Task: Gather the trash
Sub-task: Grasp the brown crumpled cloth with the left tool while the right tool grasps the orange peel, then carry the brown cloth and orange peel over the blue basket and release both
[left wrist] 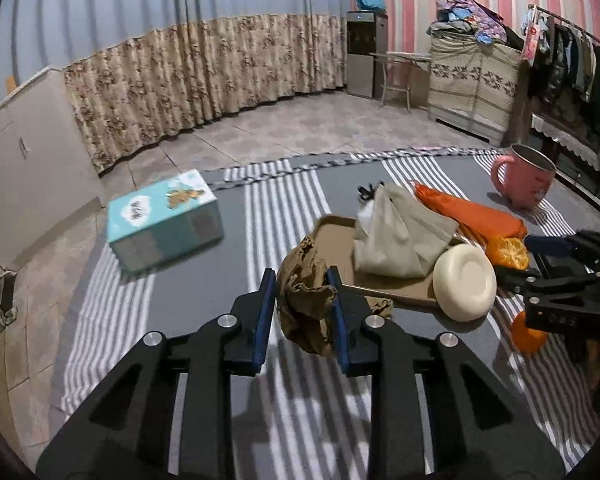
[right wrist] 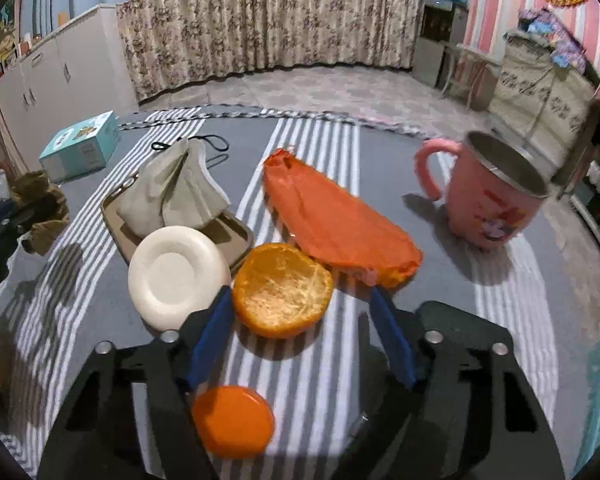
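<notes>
Blue-padded left gripper (left wrist: 302,300) is pinching a crumpled brown paper wad (left wrist: 306,304), lifting it clear of the striped tablecloth (left wrist: 284,208), likely for disposal. Right gripper (right wrist: 300,320) is spreading wide around the orange peel (right wrist: 283,290), readying a grasp.

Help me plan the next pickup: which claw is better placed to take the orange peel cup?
Right. The right claw is open with the orange peel cup directly between its fingers, while the left claw is shut on crumpled brown paper farther off.
</notes>
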